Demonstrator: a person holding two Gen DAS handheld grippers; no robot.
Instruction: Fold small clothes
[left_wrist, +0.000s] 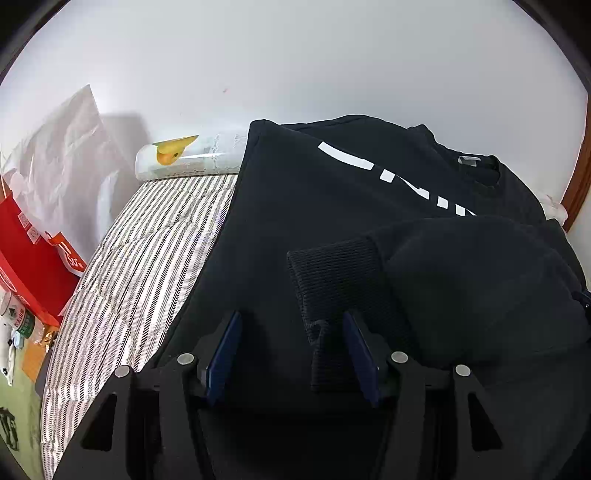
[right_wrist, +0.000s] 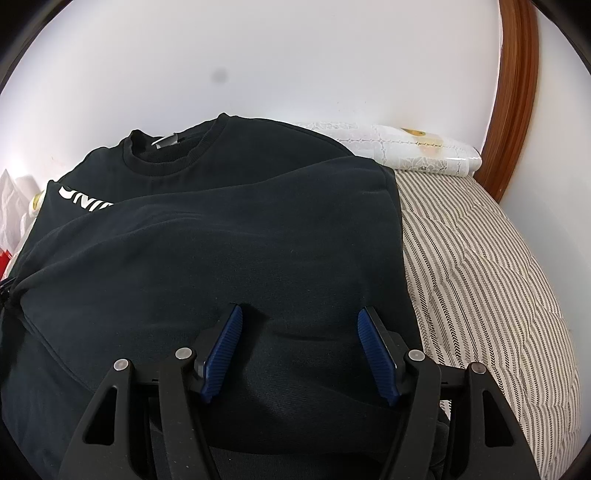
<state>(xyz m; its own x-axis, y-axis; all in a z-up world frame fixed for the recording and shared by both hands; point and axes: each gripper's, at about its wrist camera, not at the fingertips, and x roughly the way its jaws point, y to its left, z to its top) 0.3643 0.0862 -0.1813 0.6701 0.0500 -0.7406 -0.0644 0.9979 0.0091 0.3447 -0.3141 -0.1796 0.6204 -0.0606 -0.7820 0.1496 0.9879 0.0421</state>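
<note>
Black sweatshirt (right_wrist: 229, 236): spread over the striped bed (right_wrist: 480, 266), filling frame centre. Left gripper (left_wrist: 291, 325): jaws wide, ribbed cuff (left_wrist: 332, 280) lying loose against its right finger. Right gripper (right_wrist: 299, 321): jaws wide, holding nothing, low over the sweatshirt body.

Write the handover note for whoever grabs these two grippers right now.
Left gripper: open, the ribbed cuff lies between its fingers, not pinched.
Right gripper: open, empty, over the sweatshirt.
The black sweatshirt lies on the striped bed, collar toward the wall.
Done: a sleeve is folded across the chest.
Left: probably the remaining folds, bottom up toward the collar.
</note>
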